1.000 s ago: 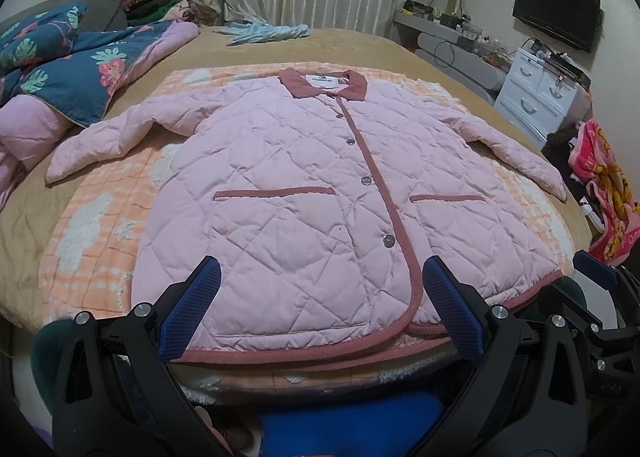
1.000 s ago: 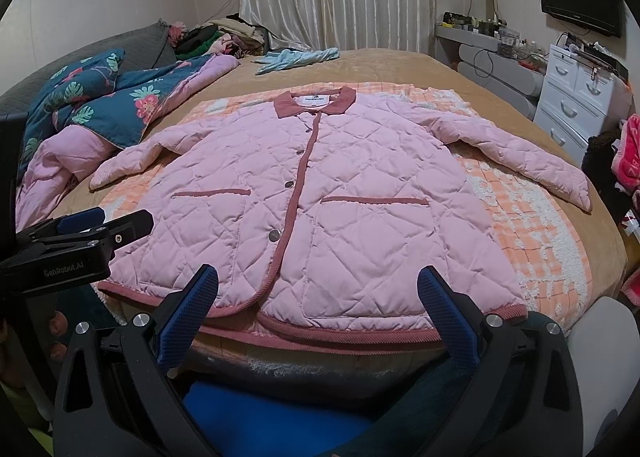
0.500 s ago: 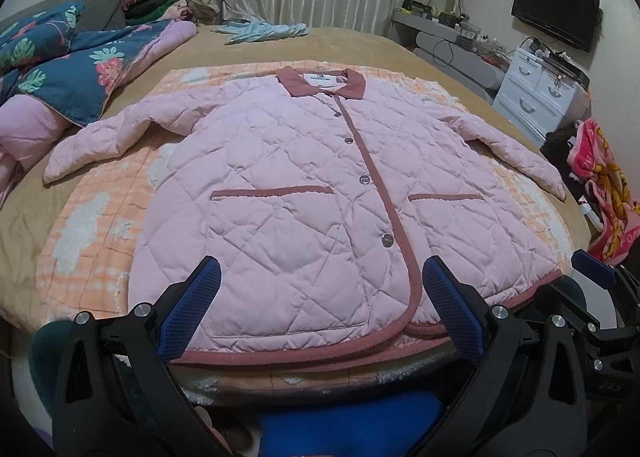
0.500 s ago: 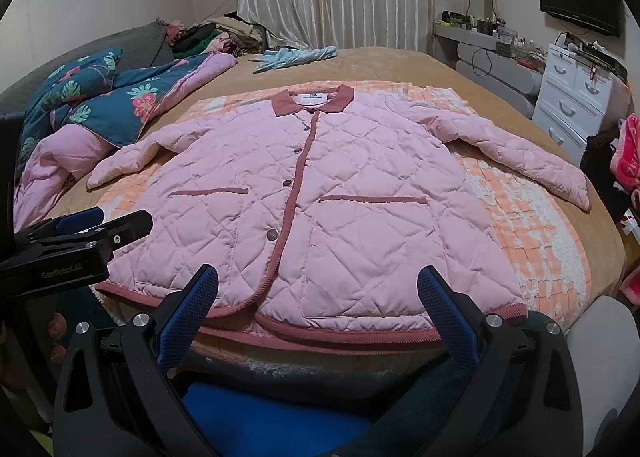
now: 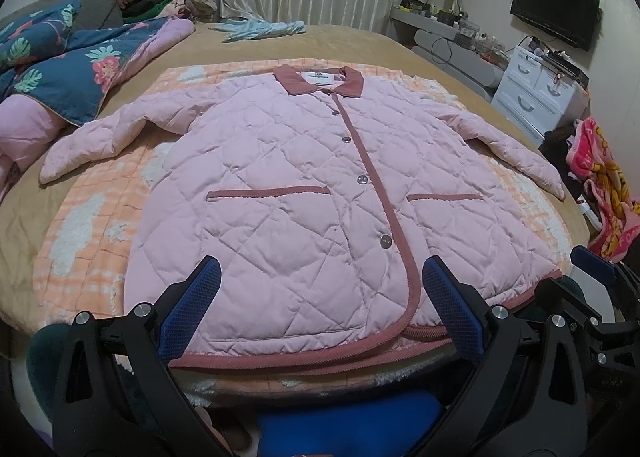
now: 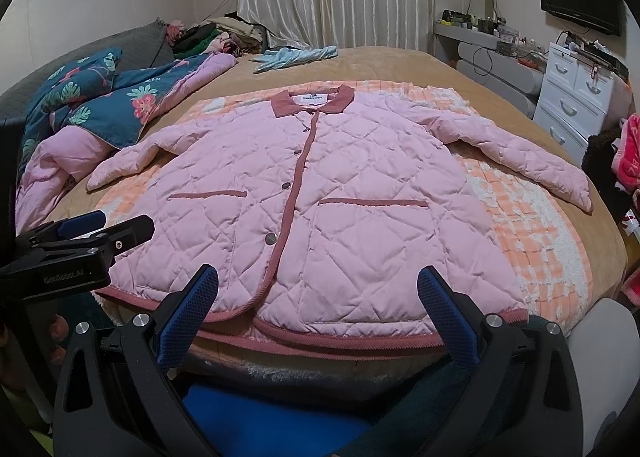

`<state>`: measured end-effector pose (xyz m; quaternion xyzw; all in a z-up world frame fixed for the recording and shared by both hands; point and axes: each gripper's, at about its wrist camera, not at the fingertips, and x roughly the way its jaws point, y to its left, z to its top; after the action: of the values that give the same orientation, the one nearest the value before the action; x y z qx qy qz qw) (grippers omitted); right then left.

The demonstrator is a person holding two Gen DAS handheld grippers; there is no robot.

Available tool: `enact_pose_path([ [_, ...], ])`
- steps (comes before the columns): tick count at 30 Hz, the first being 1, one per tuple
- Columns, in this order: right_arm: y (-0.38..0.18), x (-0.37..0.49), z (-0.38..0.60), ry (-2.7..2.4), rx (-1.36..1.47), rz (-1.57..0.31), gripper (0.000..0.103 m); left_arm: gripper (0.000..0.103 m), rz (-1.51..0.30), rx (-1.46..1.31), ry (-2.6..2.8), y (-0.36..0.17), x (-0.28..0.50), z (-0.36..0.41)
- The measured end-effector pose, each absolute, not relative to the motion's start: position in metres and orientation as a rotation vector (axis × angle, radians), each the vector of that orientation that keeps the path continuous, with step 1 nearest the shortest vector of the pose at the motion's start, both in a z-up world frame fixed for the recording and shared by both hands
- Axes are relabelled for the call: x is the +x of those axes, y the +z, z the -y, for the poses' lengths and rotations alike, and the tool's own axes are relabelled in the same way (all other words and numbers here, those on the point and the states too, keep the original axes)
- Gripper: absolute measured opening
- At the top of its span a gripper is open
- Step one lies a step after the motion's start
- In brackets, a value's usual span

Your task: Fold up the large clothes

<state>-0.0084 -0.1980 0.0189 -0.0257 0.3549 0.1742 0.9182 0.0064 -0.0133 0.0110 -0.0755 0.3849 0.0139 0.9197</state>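
A pink quilted jacket (image 5: 304, 193) with a dark pink collar and trim lies flat and buttoned on an orange checked blanket (image 5: 88, 225) on the bed, sleeves spread to both sides. It fills the right wrist view too, jacket (image 6: 344, 209). My left gripper (image 5: 320, 309) hovers open just short of the hem's left half, holding nothing. My right gripper (image 6: 318, 313) is open over the hem's right half, also empty. The left gripper (image 6: 80, 241) shows from the side at the left edge of the right wrist view.
A blue floral duvet (image 5: 60, 69) is bunched at the bed's left. A light blue garment (image 5: 260, 29) lies at the far end by the curtains. White drawers (image 5: 540, 93), a wall TV (image 5: 556, 17) and a pink towel (image 5: 604, 185) stand to the right.
Both views have shifted only slightly; the jacket lies as before and both grippers stay open and empty.
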Motion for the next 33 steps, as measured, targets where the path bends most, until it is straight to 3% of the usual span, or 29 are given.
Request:
enact_pose_path([
  [33,0.074,0.127,0.189,0.393,0.034,-0.710,0.099,0.095,-0.785,-0.207,0.048,0.045,0.127,-0.020],
])
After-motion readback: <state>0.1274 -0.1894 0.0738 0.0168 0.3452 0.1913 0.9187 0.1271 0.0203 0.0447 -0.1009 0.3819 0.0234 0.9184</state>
